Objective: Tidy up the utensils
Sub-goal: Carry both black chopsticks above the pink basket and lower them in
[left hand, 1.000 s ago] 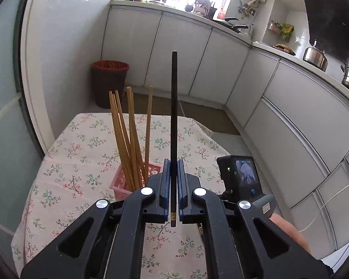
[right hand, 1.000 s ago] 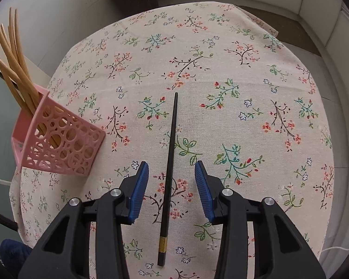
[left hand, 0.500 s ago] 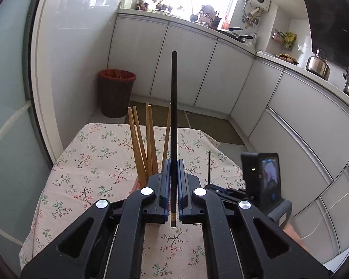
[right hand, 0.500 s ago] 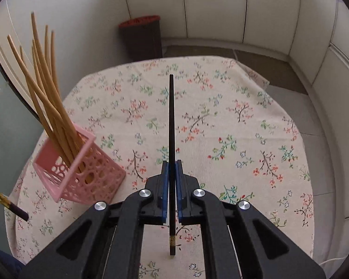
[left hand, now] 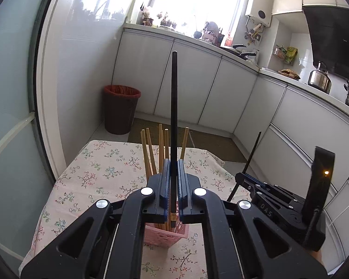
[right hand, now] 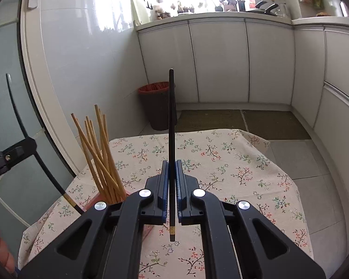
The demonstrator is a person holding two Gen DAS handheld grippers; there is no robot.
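Nearest in the left wrist view, the left gripper [left hand: 173, 181] is clamped narrow on a black stick [left hand: 174, 125], which stands straight up toward 12 o'clock with its gold-banded end hanging just below the pads. Directly under that end sits the pink holder [left hand: 166, 234] on the floral cloth [left hand: 100, 176], with the bamboo sticks [left hand: 160, 148] rising behind the jaws. At 3 o'clock the right gripper [left hand: 246, 181] shows from the side, its own stick slanting up.

In the right wrist view the right gripper [right hand: 172, 181] is likewise pinched tight on a second black stick [right hand: 171, 127], gold end down, above open cloth [right hand: 244, 162]; the holder [right hand: 90, 205] lies at 9 o'clock, mostly hidden behind the gripper body.

The step in hand looks to be dropping both black sticks into the holder. To do it well, I would lower the left one first, straight down, steering its end clear of the leaning bamboo, and let go only once the end is inside the rim; the right one must swing toward 9 o'clock first.

Count: two black sticks, one holder, about six bamboo sticks, one bin [right hand: 154, 104] farthest off at 12 o'clock
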